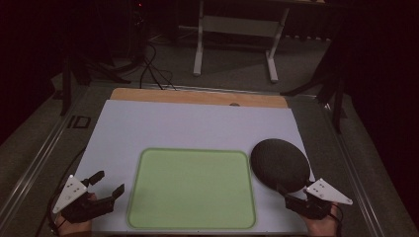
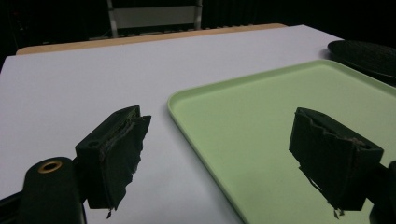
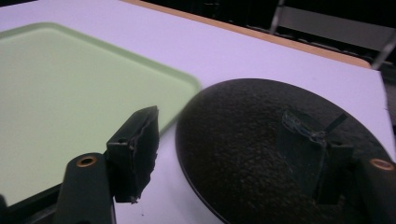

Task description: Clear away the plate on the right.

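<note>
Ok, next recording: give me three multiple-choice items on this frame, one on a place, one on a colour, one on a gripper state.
1. Where does the black plate lie relative to the tray?
A. on it
B. to its right
C. to its left

2. What colour is the tray?
A. light green
B. red
C. blue

3. How does the right gripper stand?
A. shut on the plate
B. shut on the tray
C. open, by the plate's near edge

Answers: B, the high view shows it right of the tray; A, pale green throughout; C, its jaws stand apart in the right gripper view.
</note>
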The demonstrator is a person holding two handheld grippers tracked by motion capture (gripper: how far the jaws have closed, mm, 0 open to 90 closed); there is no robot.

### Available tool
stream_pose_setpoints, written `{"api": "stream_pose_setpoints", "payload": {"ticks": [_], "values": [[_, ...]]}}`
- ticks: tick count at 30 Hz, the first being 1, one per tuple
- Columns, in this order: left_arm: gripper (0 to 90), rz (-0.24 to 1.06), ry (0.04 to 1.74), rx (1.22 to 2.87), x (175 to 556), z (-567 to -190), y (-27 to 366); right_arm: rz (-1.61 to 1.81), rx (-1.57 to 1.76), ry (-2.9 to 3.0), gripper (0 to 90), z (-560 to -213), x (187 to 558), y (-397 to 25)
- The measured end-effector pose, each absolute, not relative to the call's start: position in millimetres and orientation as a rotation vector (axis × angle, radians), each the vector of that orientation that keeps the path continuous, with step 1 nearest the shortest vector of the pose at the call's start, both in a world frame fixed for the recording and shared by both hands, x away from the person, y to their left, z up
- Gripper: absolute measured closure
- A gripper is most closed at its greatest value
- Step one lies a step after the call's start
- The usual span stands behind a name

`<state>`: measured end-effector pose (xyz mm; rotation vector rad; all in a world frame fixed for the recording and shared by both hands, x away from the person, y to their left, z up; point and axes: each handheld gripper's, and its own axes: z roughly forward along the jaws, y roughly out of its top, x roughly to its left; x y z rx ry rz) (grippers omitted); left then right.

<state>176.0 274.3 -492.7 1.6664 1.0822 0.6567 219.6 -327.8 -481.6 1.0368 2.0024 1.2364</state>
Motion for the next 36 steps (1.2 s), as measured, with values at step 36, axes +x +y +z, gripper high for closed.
{"api": "stream_pose_setpoints", "payload": {"ticks": [36], "values": [[18.0, 0.649, 1.097, 1.661, 177, -495, 274, 0.71, 0.758, 2.164, 32.5, -475, 225, -331]]}}
